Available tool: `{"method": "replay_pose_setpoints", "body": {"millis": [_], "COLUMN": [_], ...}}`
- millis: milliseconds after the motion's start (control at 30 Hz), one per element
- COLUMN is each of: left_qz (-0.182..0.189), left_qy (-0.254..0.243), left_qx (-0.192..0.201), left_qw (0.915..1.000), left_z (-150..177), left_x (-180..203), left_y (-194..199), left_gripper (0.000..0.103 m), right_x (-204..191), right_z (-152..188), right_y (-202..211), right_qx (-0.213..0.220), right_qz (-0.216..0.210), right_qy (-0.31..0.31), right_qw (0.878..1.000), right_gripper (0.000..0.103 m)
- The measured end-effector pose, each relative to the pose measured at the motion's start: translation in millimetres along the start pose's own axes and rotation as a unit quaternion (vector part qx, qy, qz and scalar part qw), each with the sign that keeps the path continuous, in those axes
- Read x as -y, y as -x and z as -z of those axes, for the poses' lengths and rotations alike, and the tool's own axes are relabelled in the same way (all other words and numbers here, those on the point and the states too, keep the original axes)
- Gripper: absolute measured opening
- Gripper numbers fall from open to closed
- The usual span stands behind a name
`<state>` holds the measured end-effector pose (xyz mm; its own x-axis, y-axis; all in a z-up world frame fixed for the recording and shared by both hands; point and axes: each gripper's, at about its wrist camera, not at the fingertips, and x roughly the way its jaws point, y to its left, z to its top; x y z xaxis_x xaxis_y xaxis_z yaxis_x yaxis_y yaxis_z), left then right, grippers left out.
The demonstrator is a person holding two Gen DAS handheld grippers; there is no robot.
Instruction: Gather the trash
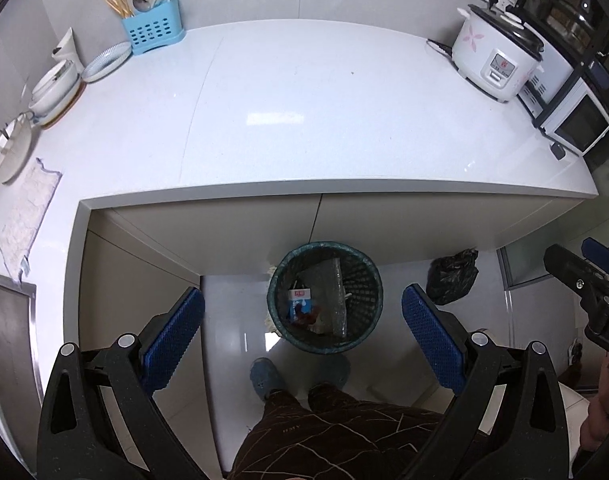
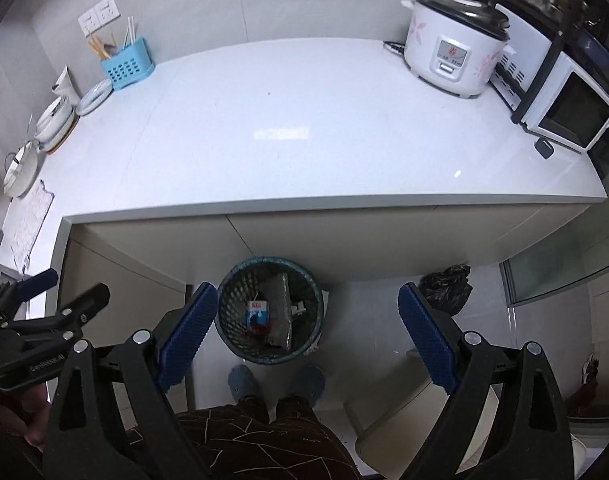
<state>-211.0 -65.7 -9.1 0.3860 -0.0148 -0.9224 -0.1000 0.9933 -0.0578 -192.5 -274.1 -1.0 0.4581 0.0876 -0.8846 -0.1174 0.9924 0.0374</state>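
A dark mesh trash bin (image 1: 368, 276) stands on the floor below the counter's front edge; it also shows in the right wrist view (image 2: 232, 300). Inside lie a blue and white milk carton (image 1: 300, 300) (image 2: 257, 312), a clear plastic wrapper (image 1: 336, 296) (image 2: 282, 308) and other scraps. My left gripper (image 1: 304, 340) is open and empty, held above the bin. My right gripper (image 2: 308, 336) is open and empty too, above and slightly right of the bin. Each gripper shows at the edge of the other's view.
A white counter (image 1: 304, 120) (image 2: 304, 140) carries a rice cooker (image 1: 492, 60) (image 2: 452, 60), a toaster oven (image 2: 568, 112), a blue utensil caddy (image 1: 152, 32), plates and bowls (image 1: 60, 84) and a cloth (image 1: 28, 216). A black bag (image 1: 452, 276) (image 2: 448, 284) lies on the floor. The person's slippers (image 2: 240, 384) stand by the bin.
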Motion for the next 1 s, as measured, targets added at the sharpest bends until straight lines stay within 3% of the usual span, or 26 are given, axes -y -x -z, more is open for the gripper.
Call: {"method": "replay_pose_setpoints", "body": {"millis": [1000], "left_qz": [-0.012], "left_qy": [-0.006], "left_qx": [0.026], "left_qw": [0.9996], "left_z": [-5.4], "left_x": [9.0], "left_y": [16.7], "left_gripper": [0.097], "right_x": [0.6], "right_z": [7.6], "right_y": [-0.3], "right_qx": [0.005], "right_qz": [-0.019], "right_qy": [0.000], "right_qw": [1.000], "right_gripper": [0.088]}}
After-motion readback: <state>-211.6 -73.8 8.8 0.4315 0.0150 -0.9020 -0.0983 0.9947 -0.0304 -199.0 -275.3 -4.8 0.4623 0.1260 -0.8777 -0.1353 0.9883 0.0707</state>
